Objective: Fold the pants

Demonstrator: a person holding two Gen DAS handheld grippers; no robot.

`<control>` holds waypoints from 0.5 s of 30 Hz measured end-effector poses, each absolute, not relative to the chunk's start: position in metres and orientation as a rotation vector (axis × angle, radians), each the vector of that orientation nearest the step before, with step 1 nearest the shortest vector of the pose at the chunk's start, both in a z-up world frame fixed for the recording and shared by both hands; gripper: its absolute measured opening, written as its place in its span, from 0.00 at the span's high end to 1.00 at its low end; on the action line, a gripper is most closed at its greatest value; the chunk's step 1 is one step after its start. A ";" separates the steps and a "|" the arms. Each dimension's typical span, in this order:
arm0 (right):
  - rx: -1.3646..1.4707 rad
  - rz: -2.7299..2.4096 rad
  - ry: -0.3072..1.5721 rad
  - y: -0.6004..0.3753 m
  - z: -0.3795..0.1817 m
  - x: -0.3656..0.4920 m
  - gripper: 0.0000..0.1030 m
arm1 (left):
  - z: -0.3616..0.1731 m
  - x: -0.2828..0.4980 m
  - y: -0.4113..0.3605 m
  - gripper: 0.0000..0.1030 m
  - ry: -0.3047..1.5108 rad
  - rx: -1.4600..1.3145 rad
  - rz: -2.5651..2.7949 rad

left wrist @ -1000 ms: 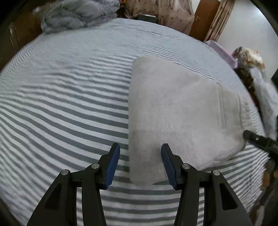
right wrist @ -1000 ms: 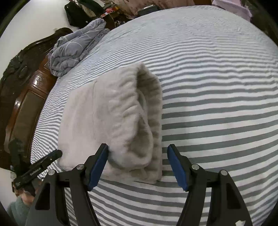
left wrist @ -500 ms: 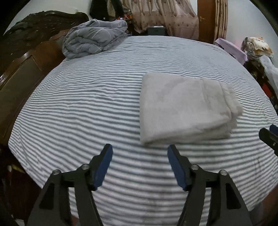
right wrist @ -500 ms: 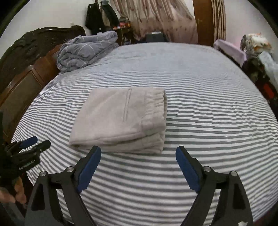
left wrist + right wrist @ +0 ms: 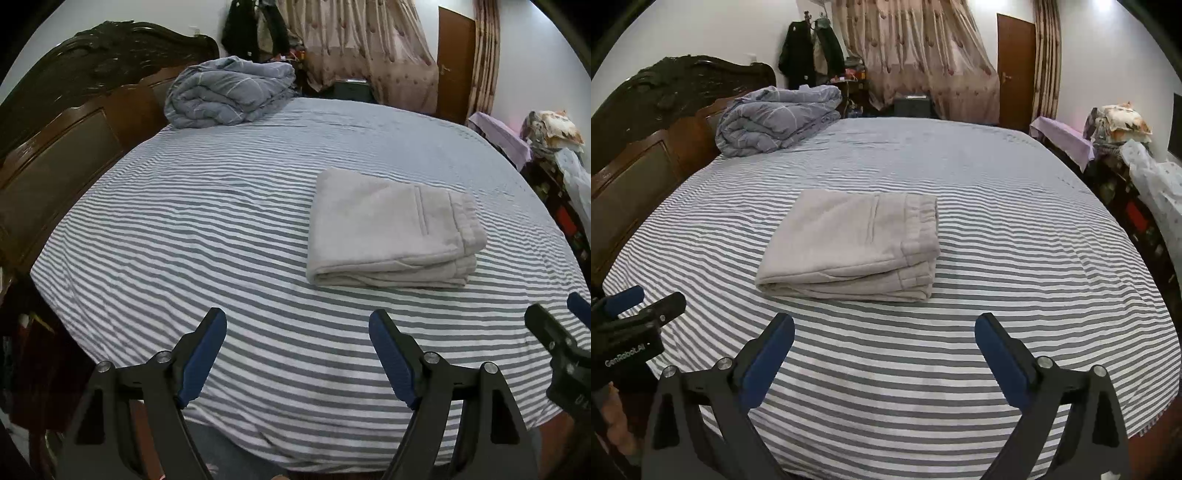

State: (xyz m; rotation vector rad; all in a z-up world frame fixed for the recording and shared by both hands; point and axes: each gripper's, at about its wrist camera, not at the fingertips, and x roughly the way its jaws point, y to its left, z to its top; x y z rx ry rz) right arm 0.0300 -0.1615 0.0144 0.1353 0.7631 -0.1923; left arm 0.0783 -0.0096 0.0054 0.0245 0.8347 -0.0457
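Observation:
The pale grey pants (image 5: 391,229) lie folded into a thick rectangle on the striped bed sheet (image 5: 207,236), waistband to the right. In the right wrist view the same folded pants (image 5: 853,240) sit ahead of the fingers. My left gripper (image 5: 297,332) hangs above the near edge of the bed, well short of the pants, its jaws opening with nothing between them. My right gripper (image 5: 884,336) is likewise back from the pants, jaws opening wide and empty. Each gripper shows at the edge of the other's view, the right gripper (image 5: 561,332) and the left gripper (image 5: 639,306).
A folded blue-grey quilt (image 5: 229,92) lies at the far left of the bed by the dark wooden headboard (image 5: 55,140). Curtains (image 5: 916,55) and a brown door (image 5: 1015,70) stand behind. Cluttered furniture with a purple cloth (image 5: 1067,140) lines the right side.
Both grippers let go of the pants, opened wider and drew back and up from the bed. The folded pants now lie free, farther ahead in both views.

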 end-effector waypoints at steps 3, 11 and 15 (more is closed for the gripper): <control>0.119 -0.191 0.747 -0.153 0.018 0.022 0.02 | 0.009 0.069 -0.007 0.23 0.820 0.019 -0.034; 0.139 -0.176 0.734 -0.146 0.023 0.018 0.01 | 0.008 0.054 -0.006 0.21 0.825 0.012 -0.019; 0.143 -0.174 0.745 -0.144 0.019 0.018 0.01 | 0.003 0.052 -0.009 0.21 0.838 0.023 -0.017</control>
